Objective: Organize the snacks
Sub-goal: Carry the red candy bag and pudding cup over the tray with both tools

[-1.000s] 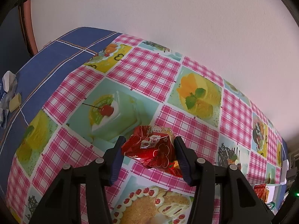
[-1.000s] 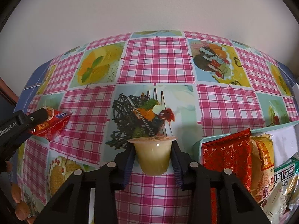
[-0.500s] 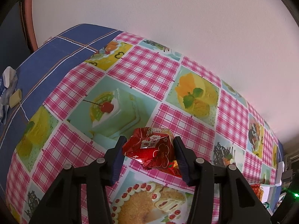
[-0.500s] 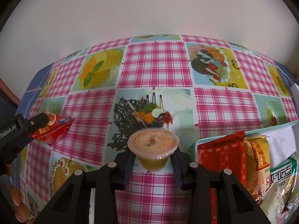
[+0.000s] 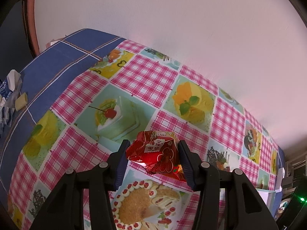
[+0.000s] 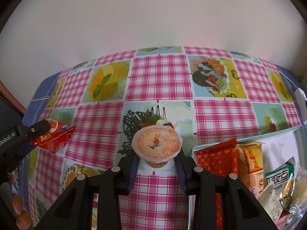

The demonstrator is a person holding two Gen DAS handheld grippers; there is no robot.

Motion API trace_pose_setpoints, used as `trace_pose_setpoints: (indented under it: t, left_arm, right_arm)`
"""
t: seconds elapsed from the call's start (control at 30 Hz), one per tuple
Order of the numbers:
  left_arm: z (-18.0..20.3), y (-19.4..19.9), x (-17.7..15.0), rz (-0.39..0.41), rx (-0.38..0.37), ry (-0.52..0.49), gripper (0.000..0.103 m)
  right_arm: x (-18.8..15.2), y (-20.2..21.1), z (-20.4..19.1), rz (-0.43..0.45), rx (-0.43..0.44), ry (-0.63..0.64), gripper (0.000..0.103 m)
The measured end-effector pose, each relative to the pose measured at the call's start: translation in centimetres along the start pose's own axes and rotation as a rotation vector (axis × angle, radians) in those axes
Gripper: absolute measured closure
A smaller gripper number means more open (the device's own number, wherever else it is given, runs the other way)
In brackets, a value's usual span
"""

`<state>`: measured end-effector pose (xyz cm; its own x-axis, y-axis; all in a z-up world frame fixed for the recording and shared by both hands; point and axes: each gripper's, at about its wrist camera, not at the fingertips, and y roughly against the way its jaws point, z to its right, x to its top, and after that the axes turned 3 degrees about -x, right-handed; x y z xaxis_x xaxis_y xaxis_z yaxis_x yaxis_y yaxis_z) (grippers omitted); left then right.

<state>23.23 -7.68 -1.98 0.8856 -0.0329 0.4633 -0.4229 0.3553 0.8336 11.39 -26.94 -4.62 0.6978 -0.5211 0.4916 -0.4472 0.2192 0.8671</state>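
In the left wrist view my left gripper [image 5: 152, 154] is shut on a crinkled red foil snack packet [image 5: 156, 151], held above the patterned tablecloth [image 5: 145, 80]. The right wrist view shows my right gripper [image 6: 157, 158] shut on a small jelly cup [image 6: 157, 143] with an orange printed lid tipped toward the camera. The same red packet [image 6: 53, 139] appears at the left of that view, clamped by the left gripper [image 6: 41, 129]. A light box [image 6: 278, 140] at the right holds several snack packets, among them a red one [image 6: 216, 157].
The table is covered in pink check and dessert pictures, with a blue cloth [image 5: 55, 63] at its far left end. Crumpled wrappers [image 5: 11, 95] lie on the blue part. A plain wall [image 5: 172, 19] stands right behind the table. A person's fingers [image 6: 18, 209] show at bottom left.
Both grippers have risen from the table with their loads. The jelly cup has tipped in the right gripper, so its lid now faces the camera instead of its side.
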Motion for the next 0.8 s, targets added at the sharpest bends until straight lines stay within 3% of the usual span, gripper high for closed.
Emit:
trace_pose_setpoints:
  t: [0.43, 0.8]
  left_arm:
    - [2.1, 6.0, -0.5, 0.032, -0.045, 0.012, 0.051]
    - [5.5, 12.4, -3.3, 0.098, -0.077, -0.067, 0.051]
  right_arm:
    - [-0.4, 6.0, 1.6, 0.053, 0.0, -0.039, 0.065]
    - [-2.2, 11.9, 3.4, 0.101, -0.011, -0.066, 0.065]
